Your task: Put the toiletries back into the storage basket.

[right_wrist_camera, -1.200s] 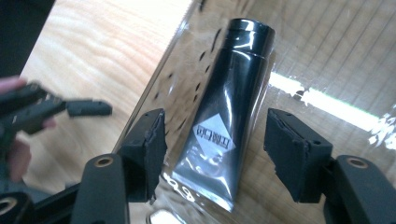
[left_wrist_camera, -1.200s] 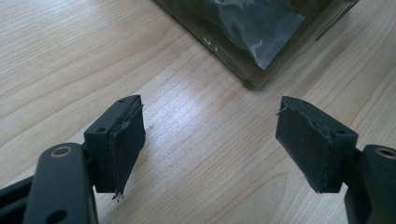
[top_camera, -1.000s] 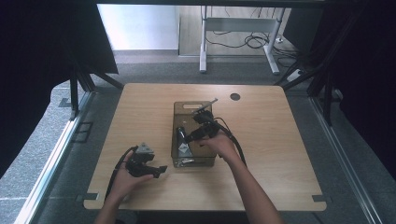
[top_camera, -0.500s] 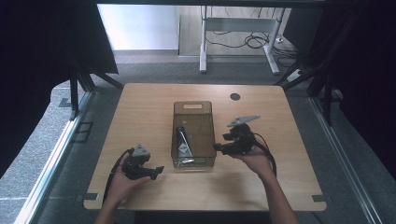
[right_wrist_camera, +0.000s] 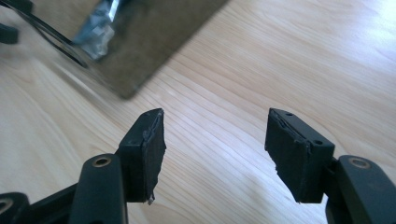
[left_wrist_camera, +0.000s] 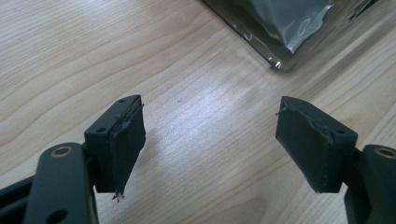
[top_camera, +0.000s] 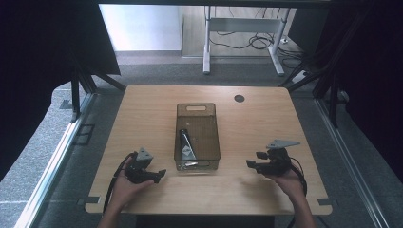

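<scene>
Looking down from the high view, the left gripper (top_camera: 159, 174) and right gripper (top_camera: 250, 164) rest at the near edge of the wooden surface (top_camera: 142, 109), one on each side of a smoky clear bin (top_camera: 196, 110) standing mid-surface. Both grippers are spread wide with nothing between the jaws (confirmed close up in each gripper view). A dark pouch (top_camera: 186, 146) lies inside the bin toward its near end, long and narrow with a pale label. The left gripper view adds crinkled silvery film (left_wrist_camera: 289, 21) behind the bin's corner; the right gripper view is blurred there.
</scene>
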`<action>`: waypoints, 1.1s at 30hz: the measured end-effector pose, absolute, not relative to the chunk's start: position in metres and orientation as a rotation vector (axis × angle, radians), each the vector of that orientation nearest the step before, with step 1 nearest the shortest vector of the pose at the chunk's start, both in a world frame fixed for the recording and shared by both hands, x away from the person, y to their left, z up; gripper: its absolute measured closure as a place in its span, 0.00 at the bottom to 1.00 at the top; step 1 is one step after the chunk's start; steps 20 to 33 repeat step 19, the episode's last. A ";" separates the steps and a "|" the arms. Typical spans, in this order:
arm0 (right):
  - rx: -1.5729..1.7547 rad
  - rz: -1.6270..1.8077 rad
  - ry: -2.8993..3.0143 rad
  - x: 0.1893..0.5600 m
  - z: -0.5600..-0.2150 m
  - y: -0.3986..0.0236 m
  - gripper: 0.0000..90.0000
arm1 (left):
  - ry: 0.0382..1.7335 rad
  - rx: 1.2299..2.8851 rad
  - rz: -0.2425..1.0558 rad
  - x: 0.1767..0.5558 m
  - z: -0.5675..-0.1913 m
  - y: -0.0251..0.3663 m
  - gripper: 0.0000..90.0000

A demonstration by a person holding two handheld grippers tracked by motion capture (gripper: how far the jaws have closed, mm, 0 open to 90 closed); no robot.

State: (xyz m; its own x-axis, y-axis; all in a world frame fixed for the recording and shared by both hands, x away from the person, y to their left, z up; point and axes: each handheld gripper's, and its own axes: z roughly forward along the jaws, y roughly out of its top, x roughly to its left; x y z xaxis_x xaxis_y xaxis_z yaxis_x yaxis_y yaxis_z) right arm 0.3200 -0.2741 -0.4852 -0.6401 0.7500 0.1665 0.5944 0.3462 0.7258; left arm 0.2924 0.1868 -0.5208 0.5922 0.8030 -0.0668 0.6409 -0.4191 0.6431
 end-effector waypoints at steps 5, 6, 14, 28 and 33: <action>1.268 1.127 2.423 0.324 -0.503 -0.284 0.42 | 1.139 2.186 0.339 0.291 -0.520 0.187 0.27; 1.268 1.128 2.426 0.324 -0.504 -0.285 0.42 | 1.138 2.181 0.336 0.291 -0.520 0.188 0.27; 1.290 1.135 2.385 0.325 -0.504 -0.289 0.42 | 1.121 2.177 0.334 0.289 -0.519 0.186 0.27; 1.334 1.113 2.349 0.326 -0.510 -0.295 0.41 | 1.127 2.168 0.336 0.289 -0.518 0.188 0.27; 1.334 1.113 2.349 0.326 -0.510 -0.295 0.41 | 1.127 2.168 0.336 0.289 -0.518 0.188 0.27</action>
